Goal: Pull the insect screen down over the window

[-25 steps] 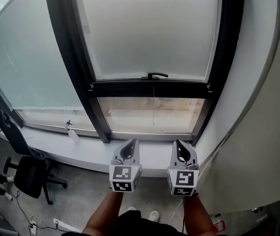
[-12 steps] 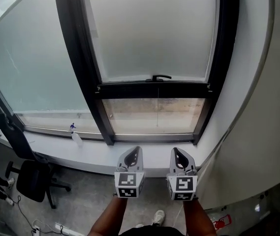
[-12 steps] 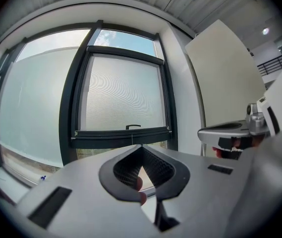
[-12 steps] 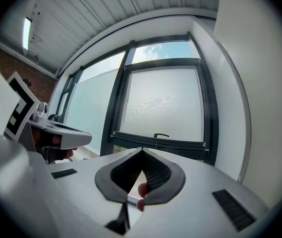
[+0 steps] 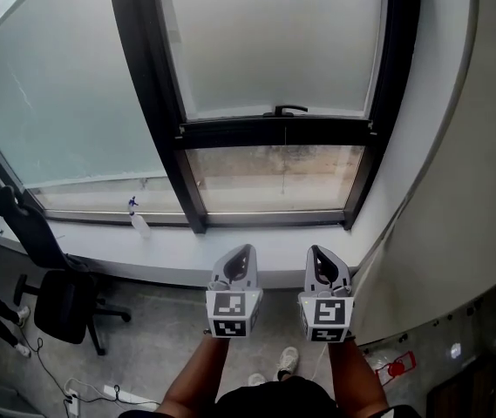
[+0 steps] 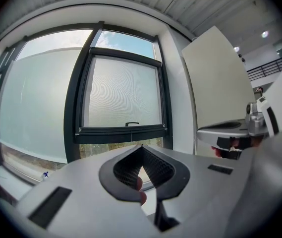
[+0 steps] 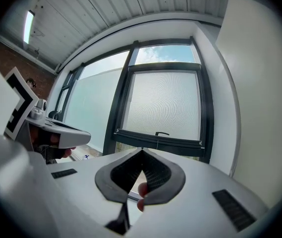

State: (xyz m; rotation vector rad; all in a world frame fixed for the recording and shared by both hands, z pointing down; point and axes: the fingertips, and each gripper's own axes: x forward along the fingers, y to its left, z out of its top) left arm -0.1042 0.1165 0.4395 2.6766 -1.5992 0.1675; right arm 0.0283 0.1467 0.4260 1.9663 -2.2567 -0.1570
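The pale mesh insect screen (image 5: 274, 33) covers the upper part of the black-framed window. Its dark bottom bar (image 5: 274, 133) carries a small black handle (image 5: 286, 110), and a strip of bare glass (image 5: 274, 177) shows below the bar. My left gripper (image 5: 242, 254) and right gripper (image 5: 319, 255) are side by side, well short of the window, pointing at it. Both are shut with nothing between their fingers. The screen (image 6: 123, 93) and handle (image 6: 132, 124) lie far ahead in the left gripper view. In the right gripper view the handle (image 7: 162, 133) is equally distant.
A white sill (image 5: 169, 251) runs under the window with a small spray bottle (image 5: 139, 223) on it. A black office chair (image 5: 60, 303) stands on the floor at the left. A white wall (image 5: 457, 190) closes the right side. Cables and a power strip (image 5: 108, 394) lie on the floor.
Both grippers have drawn back from the window, from over the sill to over the floor, staying shut and side by side. The screen's bar has stayed at the same height.
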